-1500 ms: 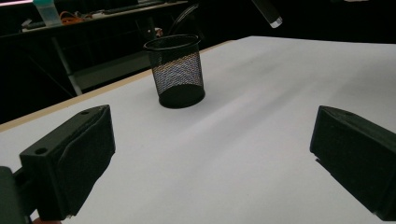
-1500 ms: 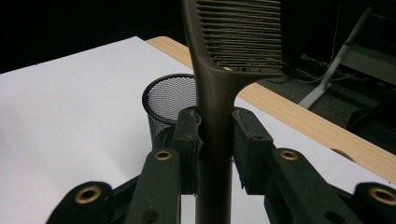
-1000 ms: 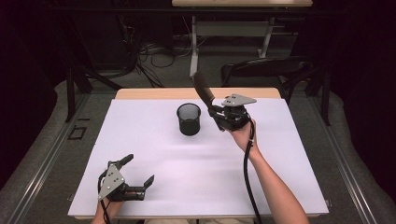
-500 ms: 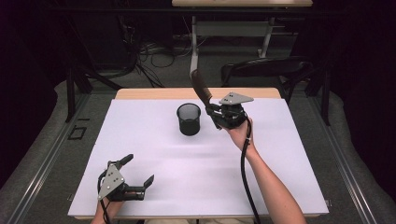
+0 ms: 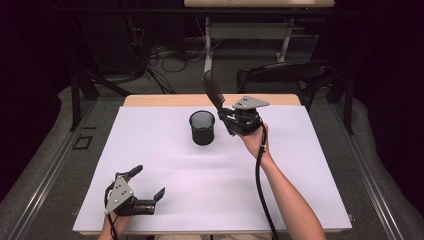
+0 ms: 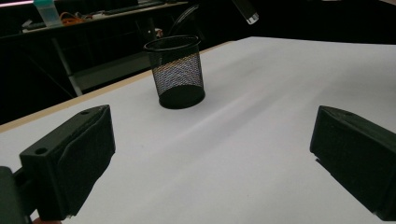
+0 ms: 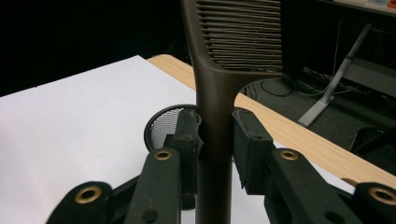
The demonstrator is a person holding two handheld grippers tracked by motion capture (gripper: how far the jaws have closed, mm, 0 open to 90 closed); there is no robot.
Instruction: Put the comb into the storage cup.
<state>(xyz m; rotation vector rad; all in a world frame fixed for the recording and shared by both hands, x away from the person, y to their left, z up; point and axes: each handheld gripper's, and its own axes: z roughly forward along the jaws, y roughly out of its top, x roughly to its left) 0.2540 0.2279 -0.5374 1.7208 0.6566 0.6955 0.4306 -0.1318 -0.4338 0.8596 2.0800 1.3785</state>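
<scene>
- My right claw [image 5: 226, 119] is clamped on the handle of a brown comb [image 5: 212, 91], just right of centre in the high view; the toothed end rises up and to the left.
- In the right gripper view the comb [image 7: 219, 93] stands upright between the jaws.
- The black mesh cup [image 5: 202, 127] sits upright on the white bench [image 5: 300, 165], just left of that claw.
- My left claw [image 5: 148, 186] rests wide apart at the lower left, well away from the cup.

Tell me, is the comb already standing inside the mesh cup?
No, the right gripper holds the comb clamped above the table, beside the mesh cup.
</scene>
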